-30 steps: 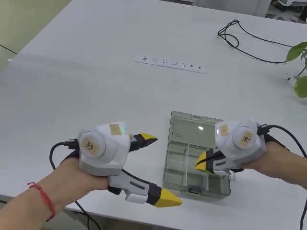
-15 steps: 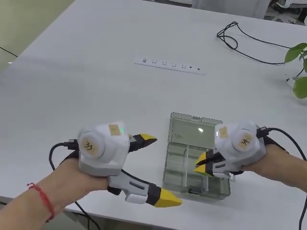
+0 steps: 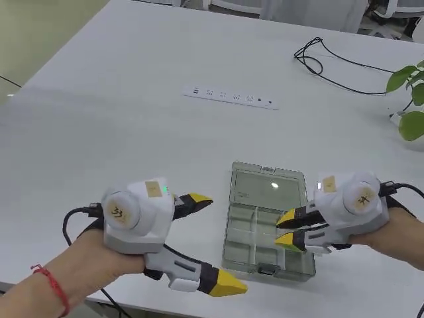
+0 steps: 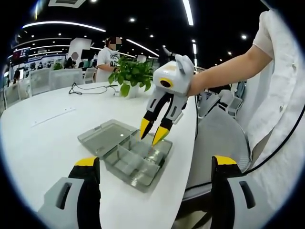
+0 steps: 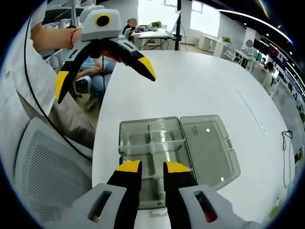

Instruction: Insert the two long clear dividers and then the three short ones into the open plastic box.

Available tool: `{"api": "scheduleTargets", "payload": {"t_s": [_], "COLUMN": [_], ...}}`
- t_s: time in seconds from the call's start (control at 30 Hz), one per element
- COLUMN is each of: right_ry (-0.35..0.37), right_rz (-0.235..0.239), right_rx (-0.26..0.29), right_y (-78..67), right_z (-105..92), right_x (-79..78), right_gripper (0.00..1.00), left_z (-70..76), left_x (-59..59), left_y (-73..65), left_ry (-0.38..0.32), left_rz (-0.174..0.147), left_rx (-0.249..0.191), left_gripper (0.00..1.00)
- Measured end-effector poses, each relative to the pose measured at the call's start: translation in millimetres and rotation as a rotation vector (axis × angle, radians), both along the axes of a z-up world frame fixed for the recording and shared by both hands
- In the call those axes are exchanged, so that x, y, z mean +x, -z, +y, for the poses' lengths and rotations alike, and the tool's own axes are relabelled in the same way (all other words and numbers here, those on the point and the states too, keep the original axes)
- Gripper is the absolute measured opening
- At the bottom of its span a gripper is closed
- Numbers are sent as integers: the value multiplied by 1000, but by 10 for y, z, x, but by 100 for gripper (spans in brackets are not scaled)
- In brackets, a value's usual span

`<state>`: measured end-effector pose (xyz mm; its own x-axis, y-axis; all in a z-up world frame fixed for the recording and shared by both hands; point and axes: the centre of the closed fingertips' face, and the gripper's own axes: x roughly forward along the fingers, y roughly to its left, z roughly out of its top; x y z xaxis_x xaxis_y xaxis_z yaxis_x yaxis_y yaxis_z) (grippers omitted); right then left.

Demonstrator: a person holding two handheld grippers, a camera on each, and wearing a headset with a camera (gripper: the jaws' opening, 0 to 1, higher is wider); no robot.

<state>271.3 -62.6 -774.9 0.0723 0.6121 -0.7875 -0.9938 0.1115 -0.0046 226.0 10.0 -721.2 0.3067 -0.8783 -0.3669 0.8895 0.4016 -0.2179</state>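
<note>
In the head view, my left tongs (image 3: 213,242) hung gaping wide and empty at 7 o'clock. The right tongs (image 3: 287,229), barely parted and gripping nothing I could make out, hovered over the 3 o'clock side of the grey-green translucent plastic box (image 3: 265,185), which lay lid-open on the white tabletop (image 3: 132,99).

In the left gripper view, the box lay at 12 o'clock beyond my jaws.

In the right gripper view, thin clear plastic dividers (image 5: 150,143) crossed inside it. I judged them light, stiff, slick and brittle, best pinched by the top edge at mid-length.
</note>
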Motion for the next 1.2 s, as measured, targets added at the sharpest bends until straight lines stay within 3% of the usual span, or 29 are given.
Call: {"api": "scheduleTargets", "payload": {"t_s": [0.4, 0.63, 0.93, 1.2], "right_ry": [100, 156, 223, 191], "right_rz": [-25, -27, -11, 10], "right_rx": [31, 30, -53, -177], "right_y": [-202, -240, -115, 75], "right_z": [-464, -760, -1385, -1833], "right_x": [83, 129, 132, 66], "right_gripper": [26, 31, 36, 42], "left_z": [4, -15, -19, -17], "left_x": [14, 15, 12, 16], "left_y": [-13, -19, -34, -28], "left_ry": [4, 6, 9, 7], "left_rz": [-1, 0, -2, 2], "left_rx": [3, 3, 4, 5], "left_gripper": [99, 99, 99, 100]}}
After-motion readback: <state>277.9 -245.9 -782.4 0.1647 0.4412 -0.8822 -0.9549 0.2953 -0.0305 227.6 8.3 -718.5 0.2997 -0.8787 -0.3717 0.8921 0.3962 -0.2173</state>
